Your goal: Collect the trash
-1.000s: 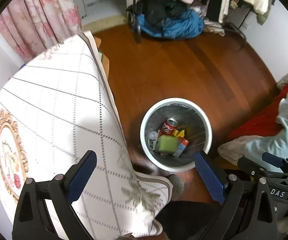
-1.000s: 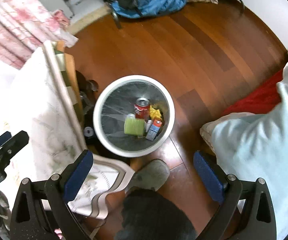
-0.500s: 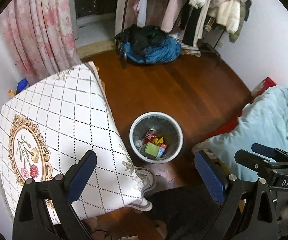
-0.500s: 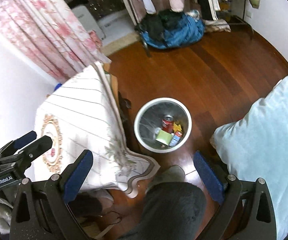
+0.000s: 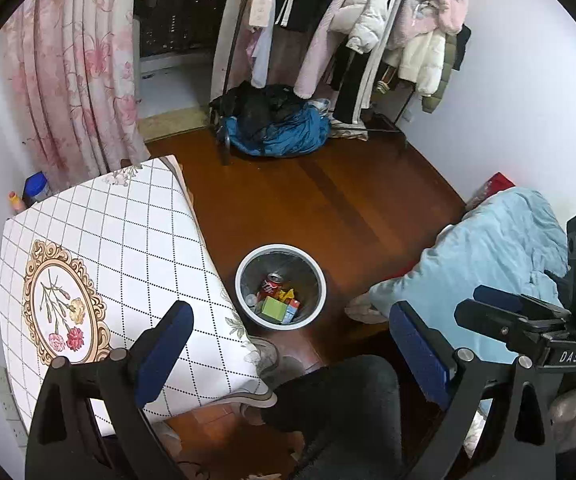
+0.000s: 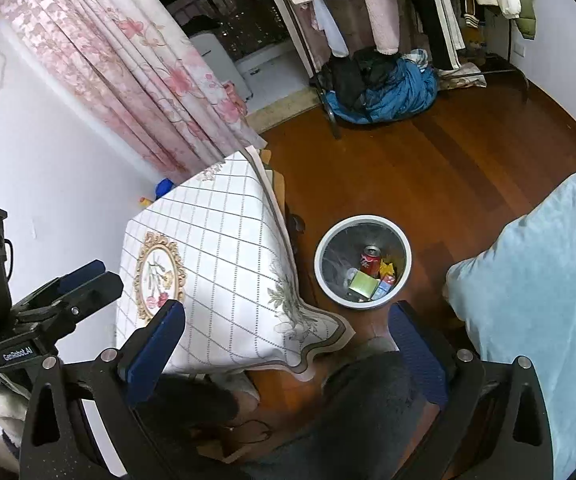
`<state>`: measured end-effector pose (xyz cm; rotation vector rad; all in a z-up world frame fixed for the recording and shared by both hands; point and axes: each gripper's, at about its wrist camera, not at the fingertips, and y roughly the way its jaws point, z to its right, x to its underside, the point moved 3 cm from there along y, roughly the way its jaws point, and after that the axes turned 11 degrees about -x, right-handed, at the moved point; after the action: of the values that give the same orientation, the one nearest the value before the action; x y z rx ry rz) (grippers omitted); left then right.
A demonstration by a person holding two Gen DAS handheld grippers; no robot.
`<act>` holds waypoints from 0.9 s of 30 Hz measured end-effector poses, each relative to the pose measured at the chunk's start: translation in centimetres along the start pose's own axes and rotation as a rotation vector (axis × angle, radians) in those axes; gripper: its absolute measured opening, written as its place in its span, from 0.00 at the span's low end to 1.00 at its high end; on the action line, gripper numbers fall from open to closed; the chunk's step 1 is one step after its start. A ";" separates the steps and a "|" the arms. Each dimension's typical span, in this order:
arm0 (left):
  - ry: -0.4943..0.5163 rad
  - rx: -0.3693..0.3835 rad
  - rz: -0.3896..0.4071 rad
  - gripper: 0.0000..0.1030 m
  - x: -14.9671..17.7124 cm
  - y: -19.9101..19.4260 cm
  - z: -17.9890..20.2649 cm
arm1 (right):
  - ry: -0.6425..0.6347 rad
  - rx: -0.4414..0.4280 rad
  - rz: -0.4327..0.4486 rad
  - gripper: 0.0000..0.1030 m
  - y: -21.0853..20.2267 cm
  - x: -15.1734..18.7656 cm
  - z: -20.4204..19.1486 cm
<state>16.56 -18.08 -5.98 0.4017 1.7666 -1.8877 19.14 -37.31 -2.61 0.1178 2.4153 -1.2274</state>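
Both tools, left tool [image 5: 288,344] and right tool [image 6: 288,332], are wide open and hold nothing. The trash [image 5: 277,300] lies in the bin [image 5: 243,264] at 12 o'clock. The tabletop [image 5: 127,240] looks bare, so the job seems done.

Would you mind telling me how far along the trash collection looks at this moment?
Mostly done, it seems: the white bin on the floor already holds a red soda can, a green box and small cartons. Nothing is in hand; the left gripper and right gripper are both open and empty. No loose trash shows on the tablecloth, so little appears left.
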 end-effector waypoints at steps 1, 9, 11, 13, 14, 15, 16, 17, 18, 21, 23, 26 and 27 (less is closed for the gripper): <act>0.003 0.003 0.003 0.97 0.0 -0.2 0.0 | -0.001 -0.003 0.004 1.00 -0.4 -0.1 -0.2; 0.009 0.014 0.012 0.97 0.3 -1.3 0.2 | -0.015 -0.013 0.004 1.00 -1.4 -0.3 -1.1; 0.011 0.016 0.019 0.97 0.2 -1.7 0.2 | -0.013 -0.012 0.004 1.00 -1.4 -0.3 -1.2; 0.012 0.016 0.024 0.97 0.1 -2.0 0.4 | -0.013 -0.016 0.002 1.00 -1.4 -0.4 -1.3; 0.013 0.016 0.026 0.97 0.0 -2.1 0.4 | -0.012 -0.016 0.003 1.00 -1.4 -0.4 -1.3; 0.014 0.013 0.027 0.97 0.0 -2.1 0.5 | -0.013 -0.016 0.001 1.00 -1.4 -0.4 -1.3; 0.013 0.016 0.028 0.97 -0.1 -2.2 0.5 | -0.012 -0.019 0.000 1.00 -1.4 -0.4 -1.3; 0.012 0.018 0.026 0.97 -0.1 -2.1 0.5 | -0.010 -0.020 0.000 1.00 -1.4 -0.4 -1.3; 0.011 0.021 0.025 0.97 -0.1 -2.1 0.6 | -0.010 -0.020 0.000 1.00 -1.3 -0.5 -1.2; 0.009 0.025 0.029 0.97 -0.2 -2.3 0.7 | -0.008 -0.016 0.000 1.00 -1.3 -0.5 -1.1; 0.006 0.029 0.031 0.97 -0.2 -2.3 0.9 | -0.009 -0.016 -0.001 1.00 -1.3 -0.5 -1.1; 0.006 0.028 0.028 0.97 -0.1 -2.3 1.0 | -0.012 -0.015 0.000 1.00 -1.3 -0.5 -1.0; 0.003 0.029 0.028 0.97 -0.2 -2.4 1.1 | -0.017 -0.016 -0.001 1.00 -1.3 -0.5 -1.0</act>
<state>15.52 -19.11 -3.80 0.4382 1.7291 -1.8959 18.96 -37.24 -0.93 0.1014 2.4105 -1.2052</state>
